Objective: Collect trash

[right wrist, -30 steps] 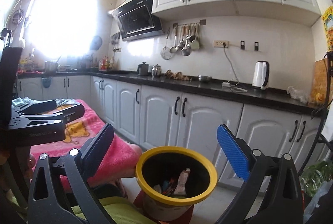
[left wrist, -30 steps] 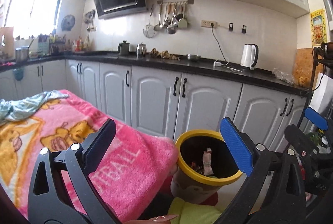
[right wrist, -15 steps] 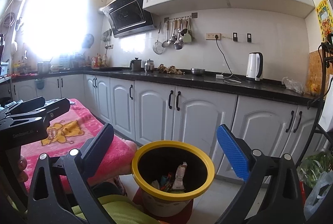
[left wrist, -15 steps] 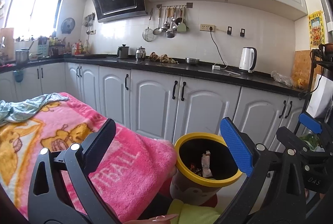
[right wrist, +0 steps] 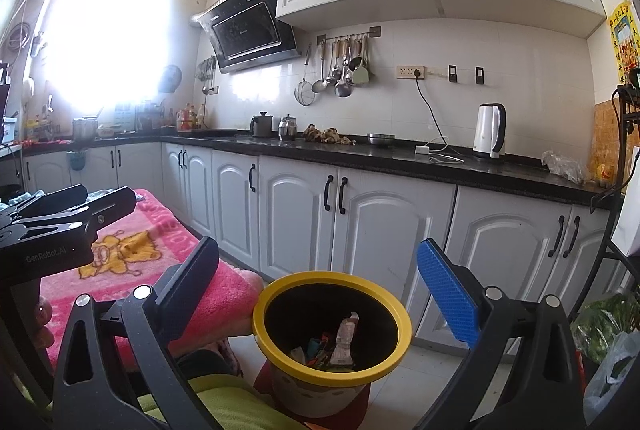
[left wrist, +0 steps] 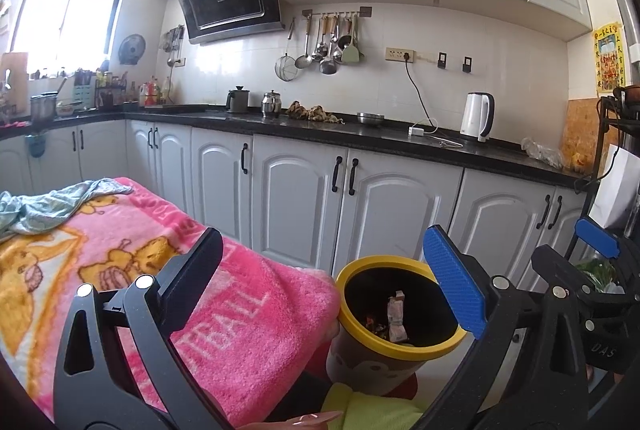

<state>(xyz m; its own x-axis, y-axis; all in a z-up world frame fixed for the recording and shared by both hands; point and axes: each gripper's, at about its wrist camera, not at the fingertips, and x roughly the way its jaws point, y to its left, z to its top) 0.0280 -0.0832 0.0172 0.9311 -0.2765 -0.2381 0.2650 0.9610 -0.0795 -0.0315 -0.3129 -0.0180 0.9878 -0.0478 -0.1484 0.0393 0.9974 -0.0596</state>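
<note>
We hold the left gripper (left wrist: 324,270) and right gripper (right wrist: 320,280) wide-jawed and empty above the yellow-rimmed bin (right wrist: 332,370), wrappers (right wrist: 345,340) already inside; next, we judge, comes seeking further trash on the pink blanket (left wrist: 120,270).

Your right gripper (right wrist: 318,280) hangs wide open and empty above the yellow-rimmed bin (right wrist: 276,300), wrappers (right wrist: 344,340) inside; pink blanket (right wrist: 152,262) lies left.

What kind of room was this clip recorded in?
A home kitchen: a range hood on the wall, utensils hanging on a rail, and an electric kettle on a dark counter over white cabinets.
</note>
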